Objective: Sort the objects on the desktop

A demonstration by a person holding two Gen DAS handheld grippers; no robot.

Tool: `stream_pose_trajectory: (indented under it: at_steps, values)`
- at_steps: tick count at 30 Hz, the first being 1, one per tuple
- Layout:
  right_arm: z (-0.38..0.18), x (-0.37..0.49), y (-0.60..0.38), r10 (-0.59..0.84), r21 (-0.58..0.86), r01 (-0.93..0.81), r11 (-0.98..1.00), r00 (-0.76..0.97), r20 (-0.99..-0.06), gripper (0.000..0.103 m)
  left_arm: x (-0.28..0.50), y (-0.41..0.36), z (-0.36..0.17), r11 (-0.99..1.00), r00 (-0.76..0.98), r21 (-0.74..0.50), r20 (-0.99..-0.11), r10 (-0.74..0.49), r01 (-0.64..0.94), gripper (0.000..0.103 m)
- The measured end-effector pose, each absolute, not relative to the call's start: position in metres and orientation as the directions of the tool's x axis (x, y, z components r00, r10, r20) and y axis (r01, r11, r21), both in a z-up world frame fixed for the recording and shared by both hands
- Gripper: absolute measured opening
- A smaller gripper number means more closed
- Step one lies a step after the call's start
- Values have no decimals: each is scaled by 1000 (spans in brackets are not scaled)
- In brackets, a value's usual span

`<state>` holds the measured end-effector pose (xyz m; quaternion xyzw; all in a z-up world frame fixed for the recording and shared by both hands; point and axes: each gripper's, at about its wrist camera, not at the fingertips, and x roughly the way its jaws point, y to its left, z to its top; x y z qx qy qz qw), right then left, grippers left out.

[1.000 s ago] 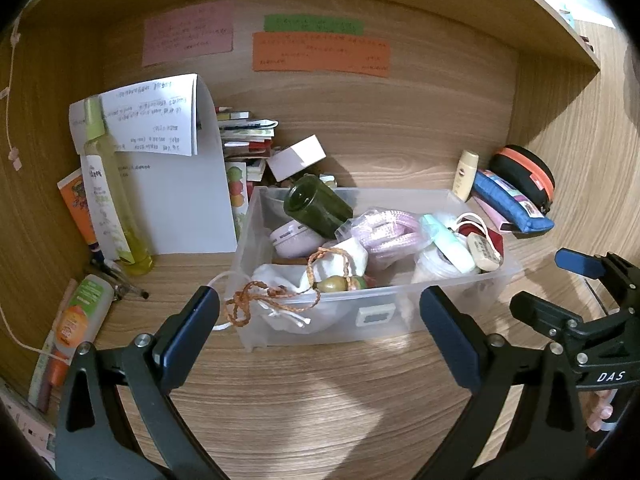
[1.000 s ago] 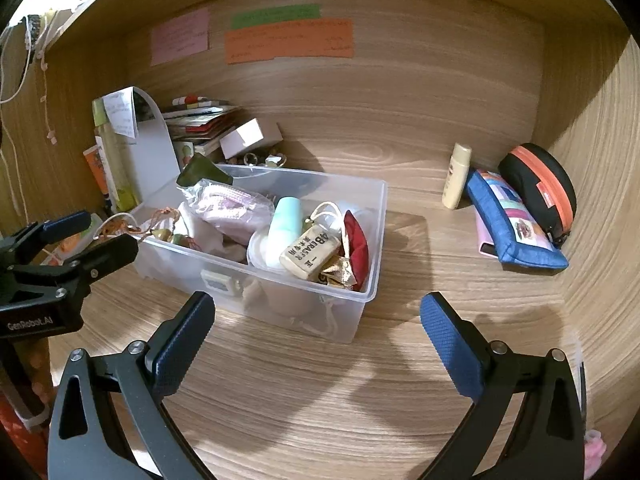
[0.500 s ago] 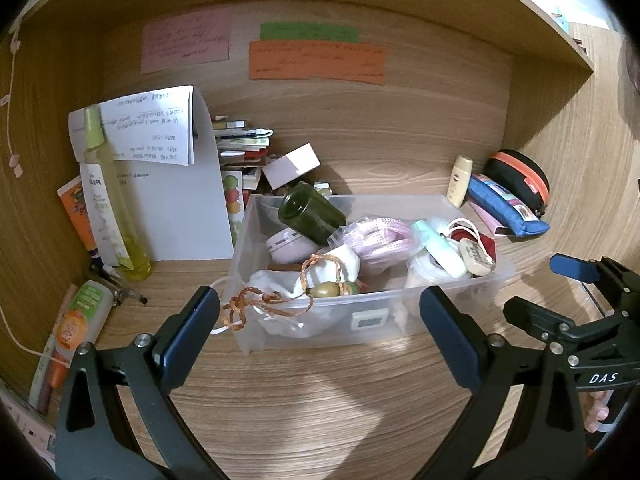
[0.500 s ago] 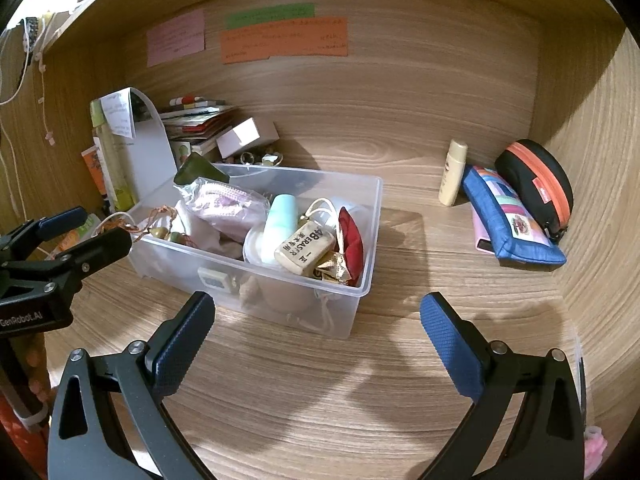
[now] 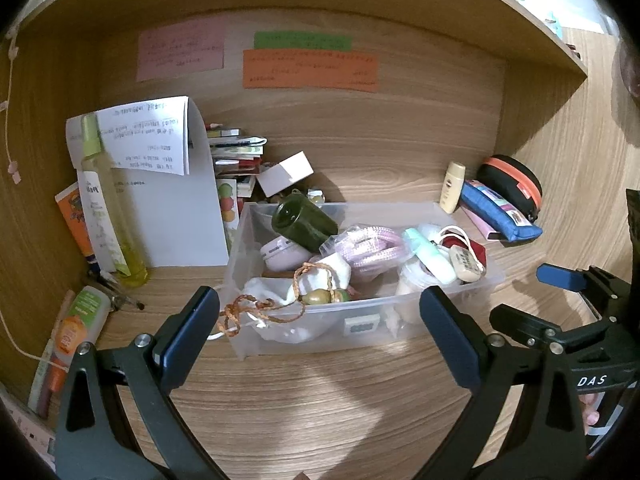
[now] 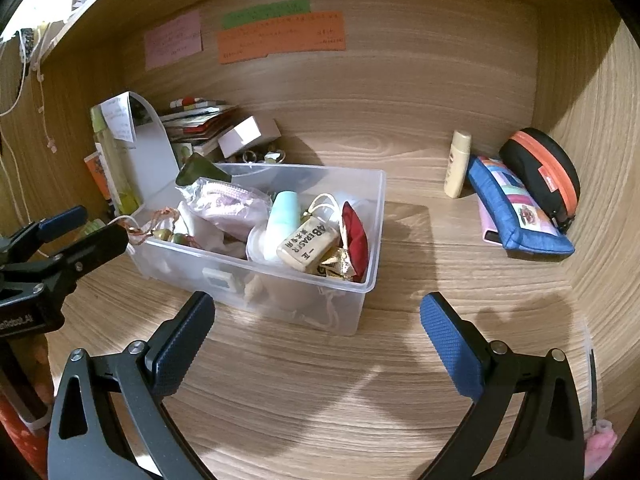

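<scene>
A clear plastic bin (image 5: pixel 472 292) stands mid-desk, full of small items: a dark green jar (image 5: pixel 304 222), a pink pouch (image 5: pixel 366 246), a mint tube (image 5: pixel 430 256), an eraser (image 6: pixel 306 242), a braided cord (image 5: pixel 256 310) hanging over its left end. The bin also shows in the right wrist view (image 6: pixel 372 248). My left gripper (image 5: pixel 320 336) is open and empty, in front of the bin. My right gripper (image 6: pixel 316 344) is open and empty, in front of the bin's right end. Each gripper shows in the other's view (image 5: pixel 556 300) (image 6: pixel 76 232).
At the back right lie a cream bottle (image 5: pixel 452 186), a blue pencil case (image 5: pixel 500 212) and a black-orange case (image 5: pixel 514 180). At the back left stand a yellow-green spray bottle (image 5: pixel 108 216), a curled paper sheet (image 5: pixel 176 184), stacked books (image 5: pixel 236 152), a white box (image 5: pixel 286 172) and tubes (image 5: pixel 76 320).
Both grippers have drawn back from the bin and risen a little; the bin looks smaller and lower in both views. Jaws stay open.
</scene>
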<state>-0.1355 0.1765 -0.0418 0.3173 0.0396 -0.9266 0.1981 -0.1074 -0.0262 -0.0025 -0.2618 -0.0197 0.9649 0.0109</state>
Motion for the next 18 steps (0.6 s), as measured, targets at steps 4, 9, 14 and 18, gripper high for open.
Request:
stream_pose_trajectory:
  at_steps: [4,9,14,18]
  values:
    - [-42,-135,176,-342,50,395,-918,-720,-603,103,-109,-27,-4,-998,-853,-61,-519,46,-17,101]
    - [-41,-134,175,-345,50,397,-917,-720,-602,103,-109,-26,-5,-998,-858,-57,-512,39,-12,101]
    - [-43,-134,173,-341,46,396,-917,-719,-605,103,-107,-25,-5,-998,-863,-58,-503,47,-21,101]
    - [-44,-135,173,-343,52,395,-917,-716,-608,103,-107,-26,-4,-998,-862,-61,-505,49,-20,101]
